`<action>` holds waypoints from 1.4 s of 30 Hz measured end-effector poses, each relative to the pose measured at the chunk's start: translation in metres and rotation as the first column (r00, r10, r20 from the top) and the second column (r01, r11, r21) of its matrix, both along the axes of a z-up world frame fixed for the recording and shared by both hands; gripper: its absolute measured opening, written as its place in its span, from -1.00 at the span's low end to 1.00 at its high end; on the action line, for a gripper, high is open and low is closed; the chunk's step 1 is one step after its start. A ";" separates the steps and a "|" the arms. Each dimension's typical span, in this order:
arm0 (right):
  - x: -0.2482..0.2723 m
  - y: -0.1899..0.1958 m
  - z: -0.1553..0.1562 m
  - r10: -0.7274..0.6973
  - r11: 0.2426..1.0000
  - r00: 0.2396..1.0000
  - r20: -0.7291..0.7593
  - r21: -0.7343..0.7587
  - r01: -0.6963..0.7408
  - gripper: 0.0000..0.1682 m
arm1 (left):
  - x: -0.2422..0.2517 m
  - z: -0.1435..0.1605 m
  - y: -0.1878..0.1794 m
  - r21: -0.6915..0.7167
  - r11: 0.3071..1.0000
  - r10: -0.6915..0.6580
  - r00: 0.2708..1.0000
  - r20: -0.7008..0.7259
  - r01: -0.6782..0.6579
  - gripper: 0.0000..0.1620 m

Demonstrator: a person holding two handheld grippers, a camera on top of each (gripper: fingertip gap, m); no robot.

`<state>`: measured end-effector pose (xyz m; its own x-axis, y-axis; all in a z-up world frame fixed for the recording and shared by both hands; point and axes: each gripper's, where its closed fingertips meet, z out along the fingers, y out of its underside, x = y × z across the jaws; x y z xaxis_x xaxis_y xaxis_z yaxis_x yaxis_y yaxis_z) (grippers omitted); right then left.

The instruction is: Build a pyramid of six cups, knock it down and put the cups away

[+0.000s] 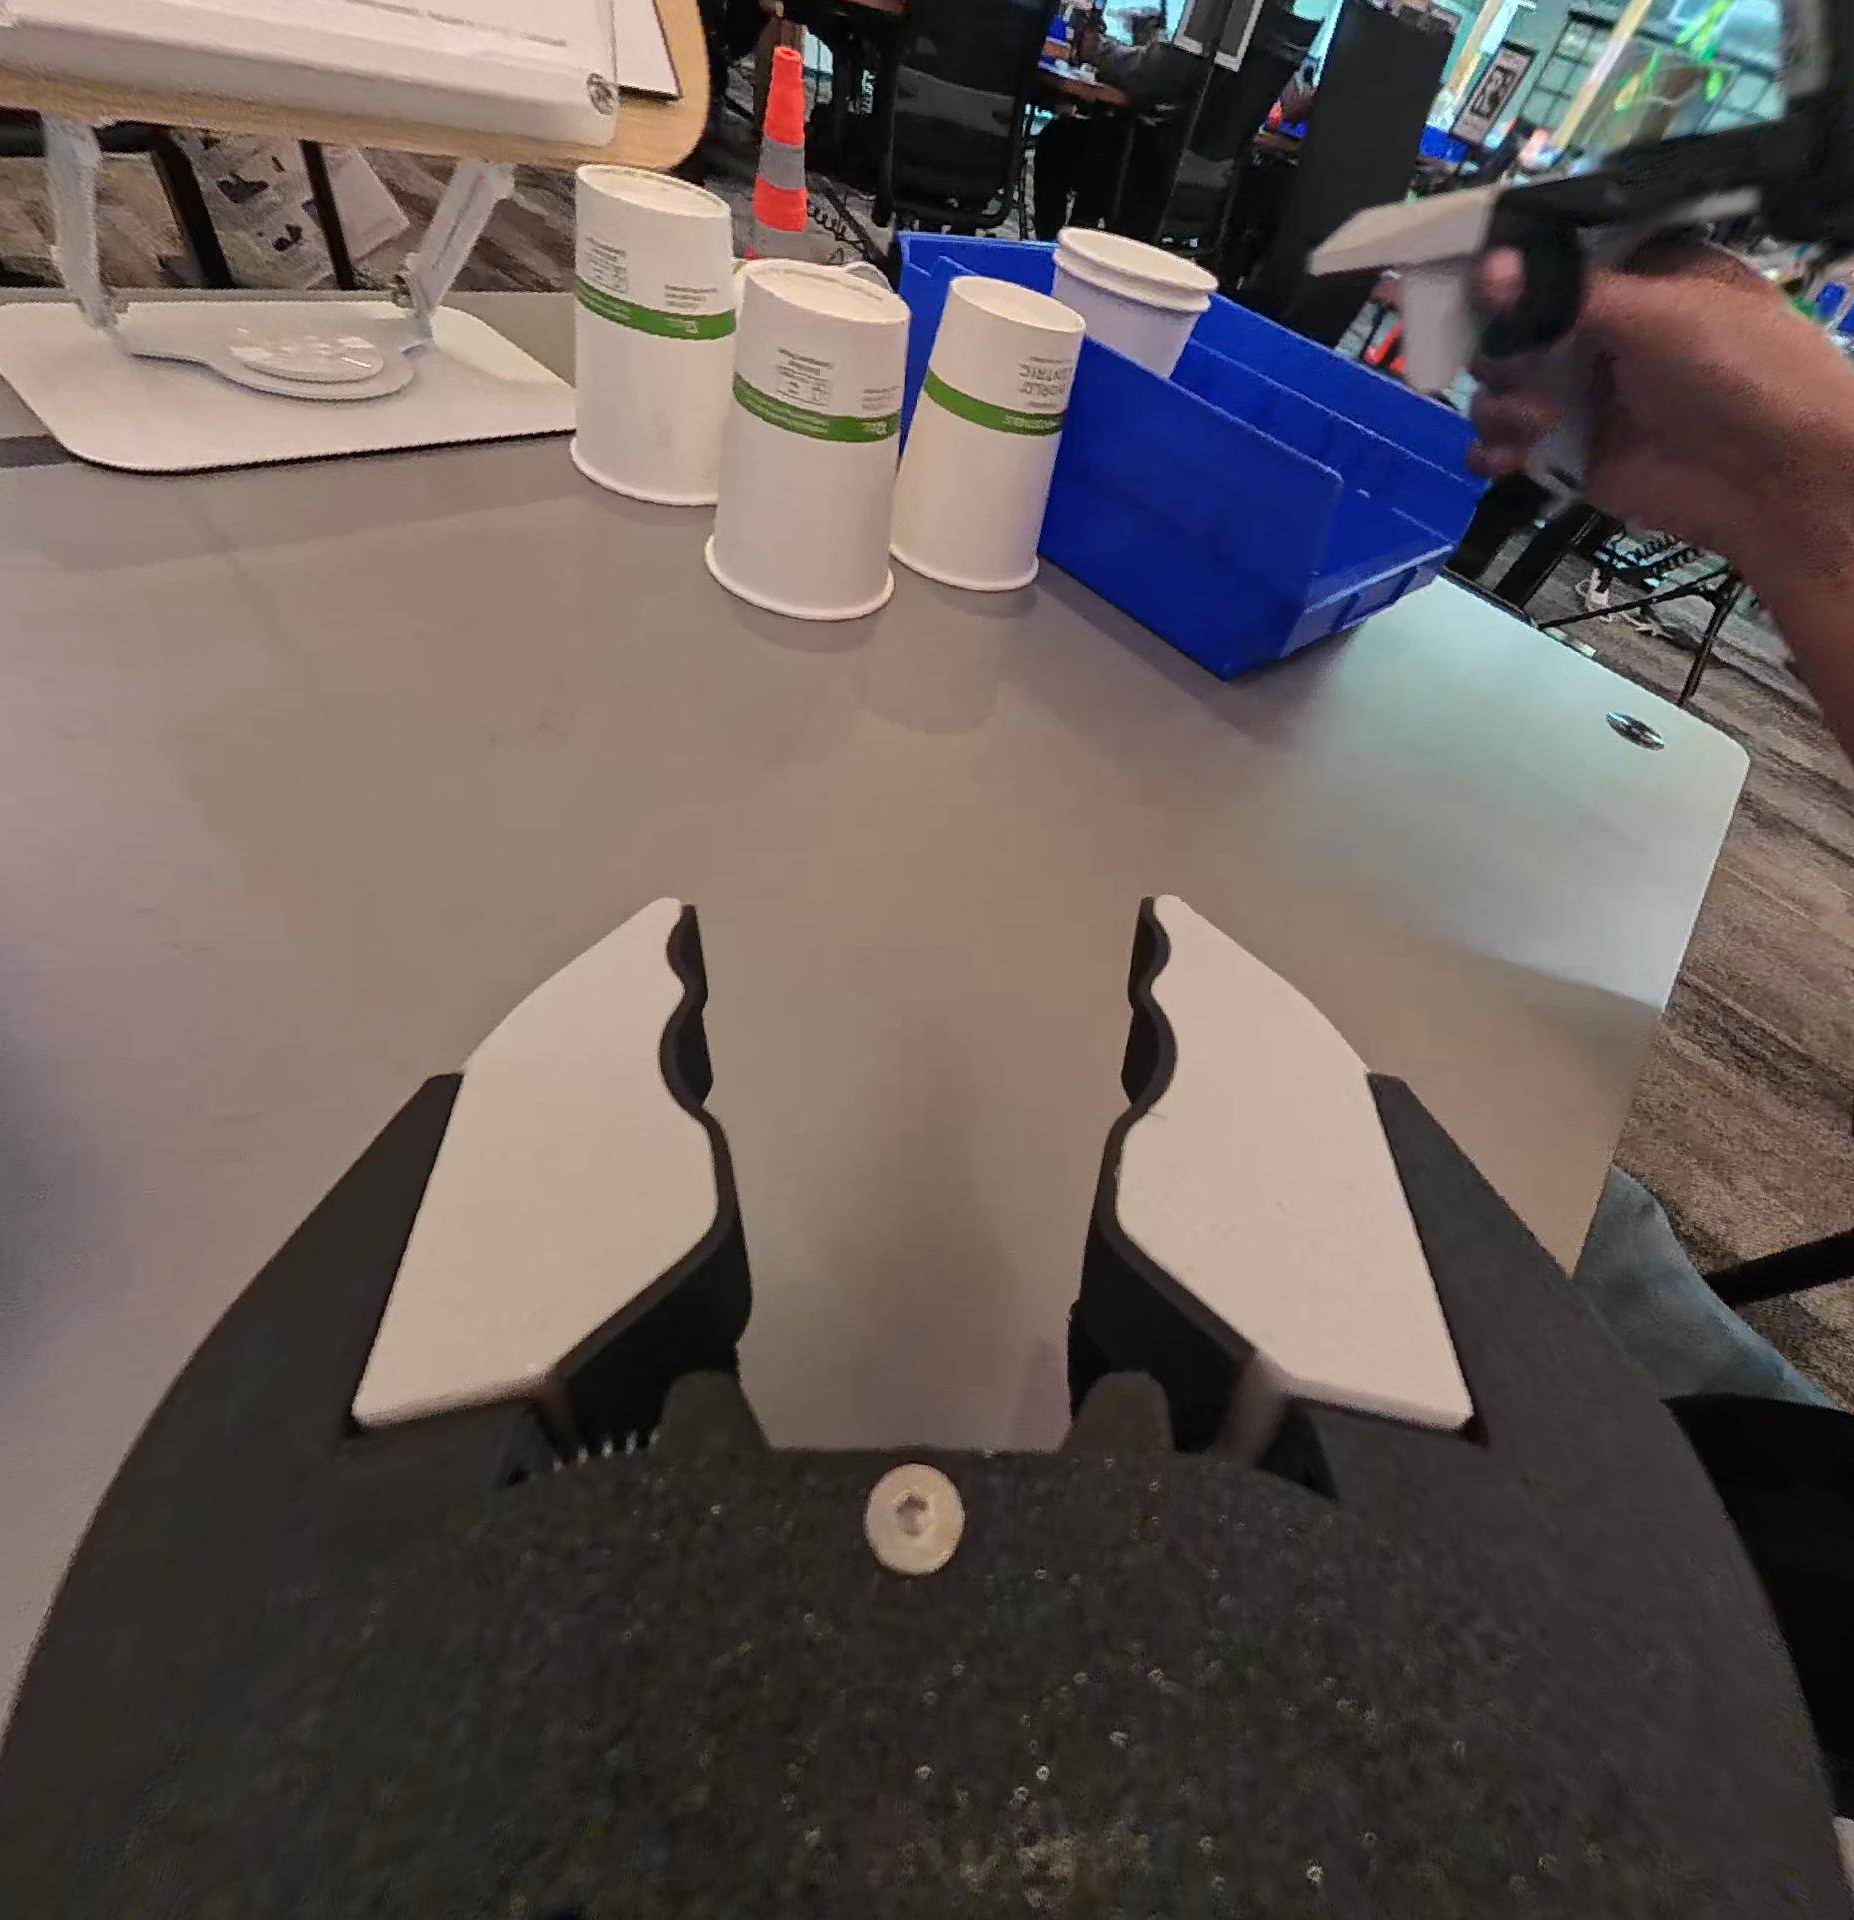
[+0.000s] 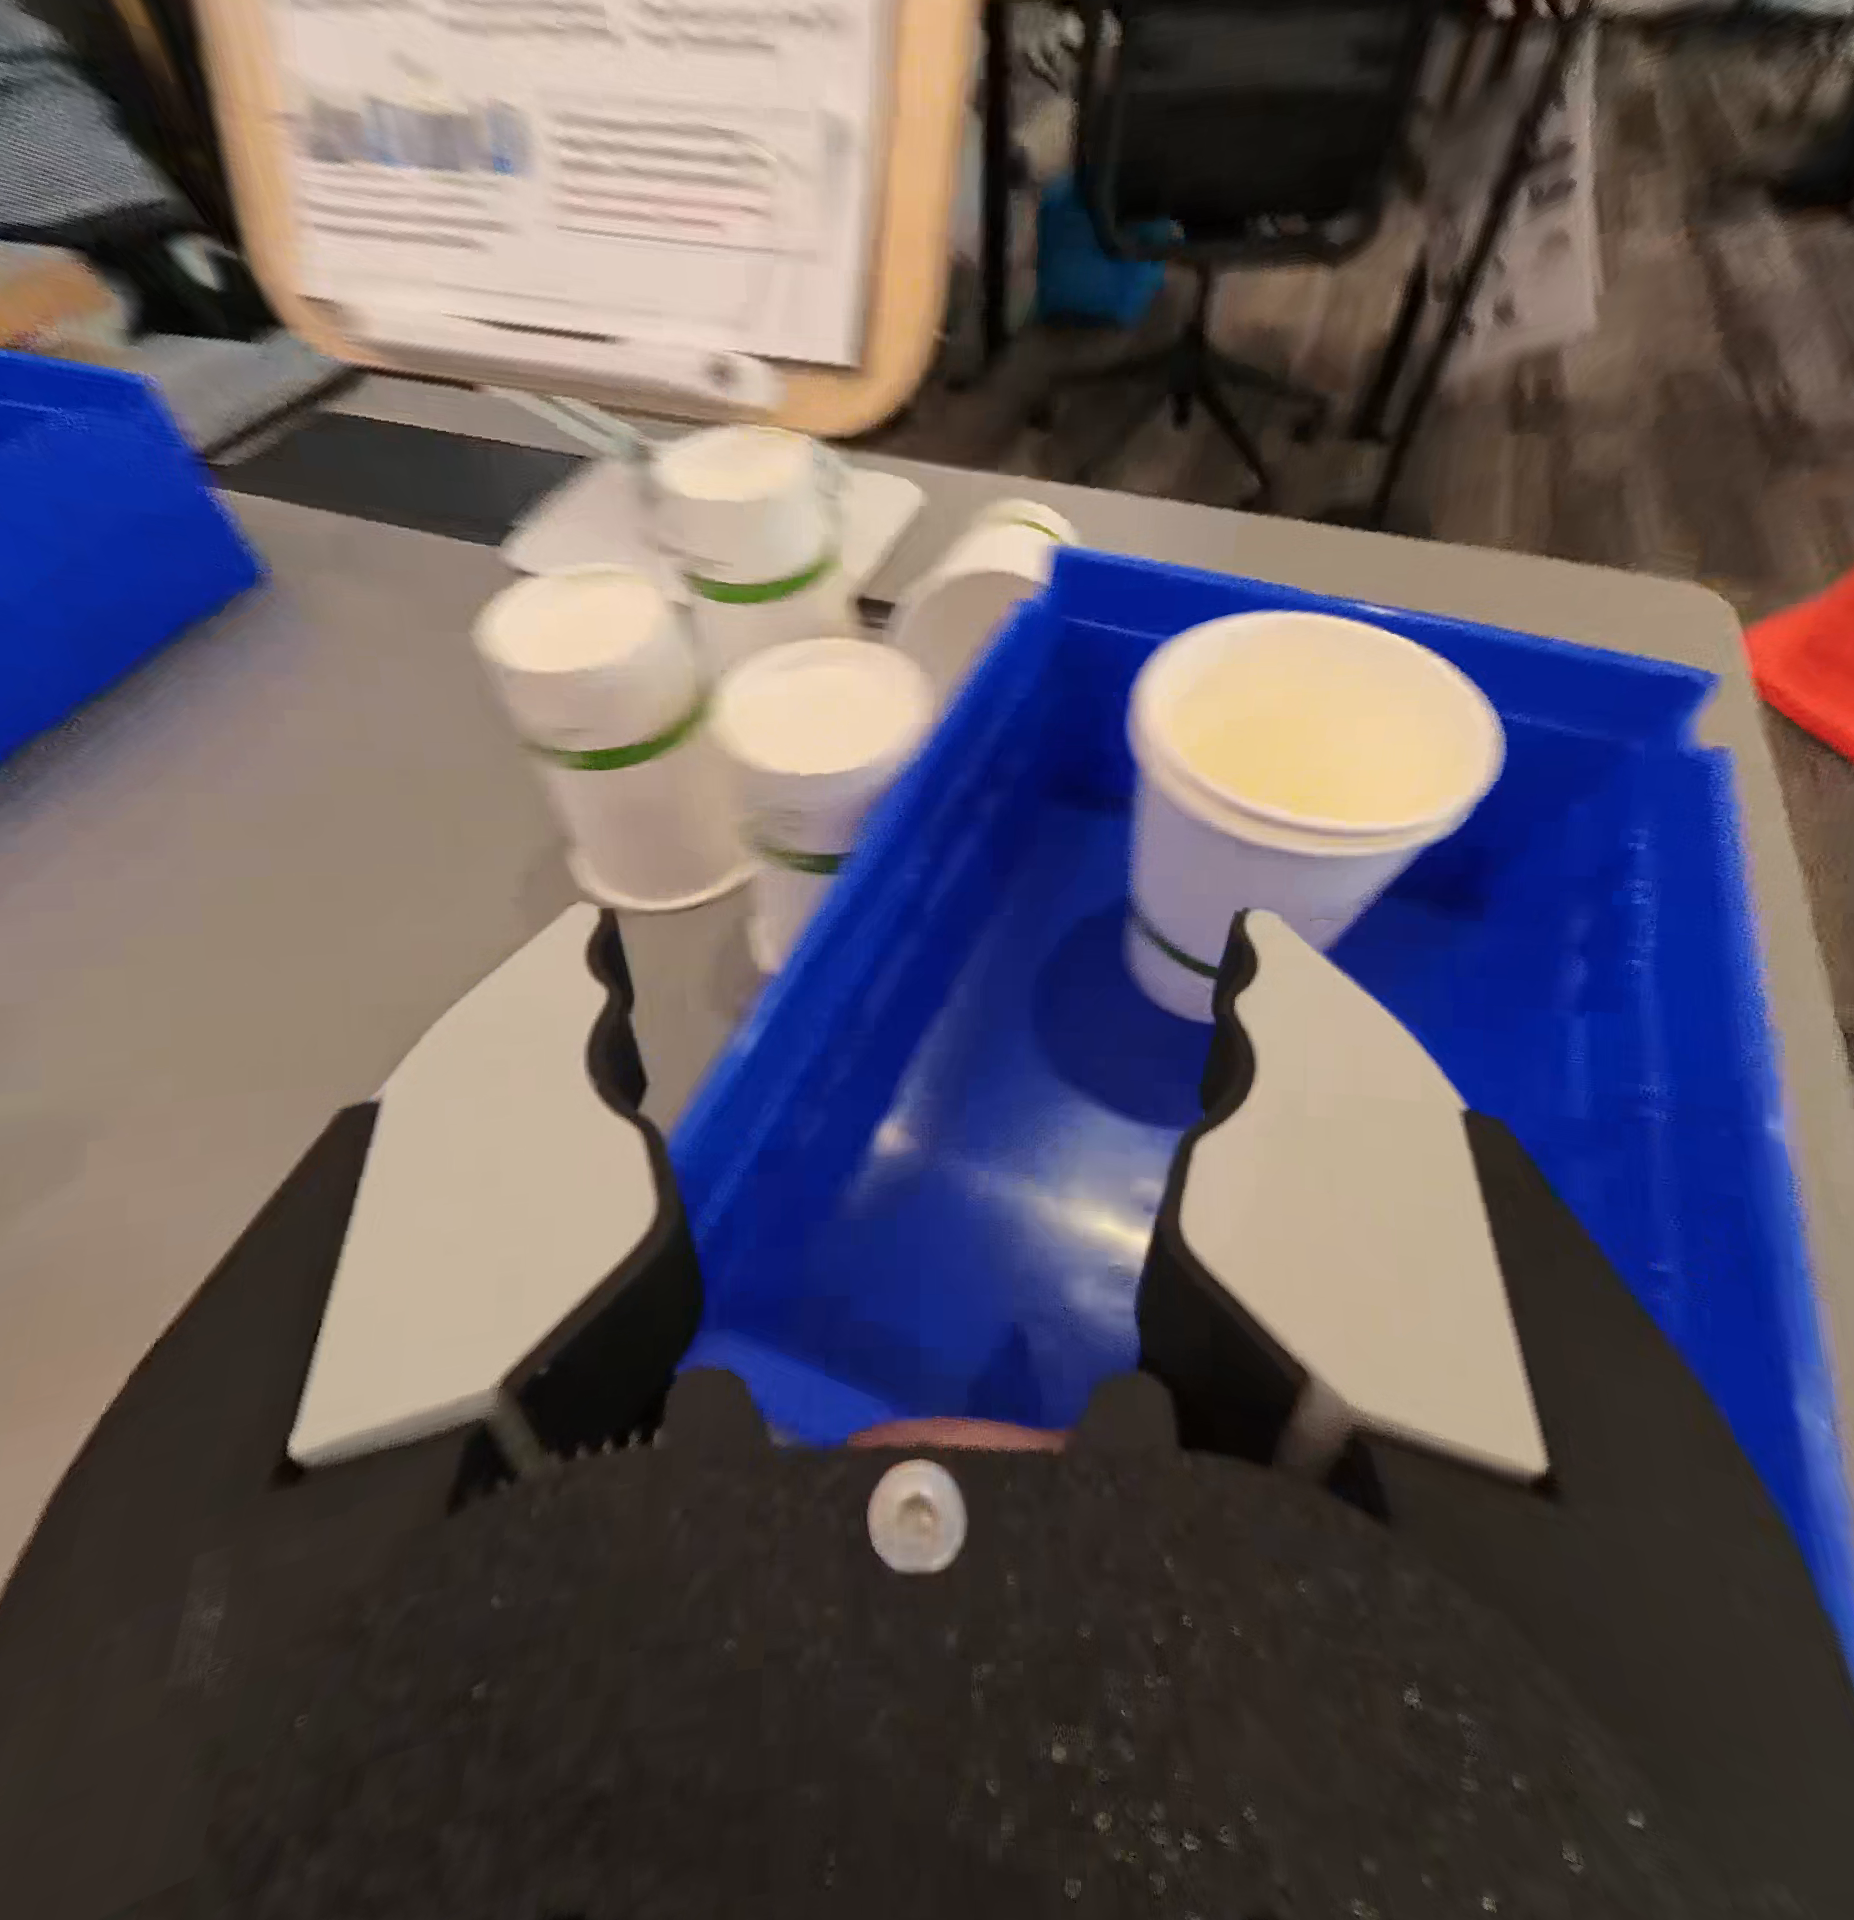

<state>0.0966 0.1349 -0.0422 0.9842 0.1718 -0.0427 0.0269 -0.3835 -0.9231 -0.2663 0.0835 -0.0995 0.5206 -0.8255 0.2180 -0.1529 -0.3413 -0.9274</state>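
We hover right gripper [image 2: 918, 930], fingers spread, empty, over blue plastic bin [image 2: 1650, 1039]; upright stack of white paper cups [image 2: 1307, 769] just ahead, right of centre. Left gripper [image 1: 918, 914], spread, empty, farther away. Three upturned green-banded cups [image 1: 809, 447] on grey table [image 1: 487, 779].

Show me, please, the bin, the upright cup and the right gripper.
bin [image 2: 1588, 1091], right wrist view, right wall.
upright cup [image 2: 1245, 862], right wrist view, side wall.
right gripper [image 2: 918, 920], right wrist view, between fingertips.
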 end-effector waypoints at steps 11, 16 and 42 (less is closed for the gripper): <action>-0.163 -0.077 -0.054 0.411 0.911 0.909 0.076 -0.074 -0.406 0.24 | -0.006 -0.007 0.004 -0.010 1.000 0.021 1.000 -0.017 -0.021 -0.05; -0.174 -0.069 -0.051 0.455 0.890 0.887 0.087 -0.091 -0.447 0.15 | -0.010 -0.009 0.002 0.018 0.999 0.031 0.998 -0.047 -0.030 -0.05; -0.143 0.139 -0.078 0.899 0.392 0.333 0.286 -0.863 -0.317 -0.09 | -0.010 -0.027 -0.007 0.015 1.000 -0.019 0.992 -0.127 0.021 -0.05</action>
<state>-0.0467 0.2740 -0.1200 0.3110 0.9434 0.1153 0.9504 -0.3078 -0.0447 -0.2765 0.0765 -0.1267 0.5269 -0.8387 0.1380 -0.2763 -0.3226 -0.9053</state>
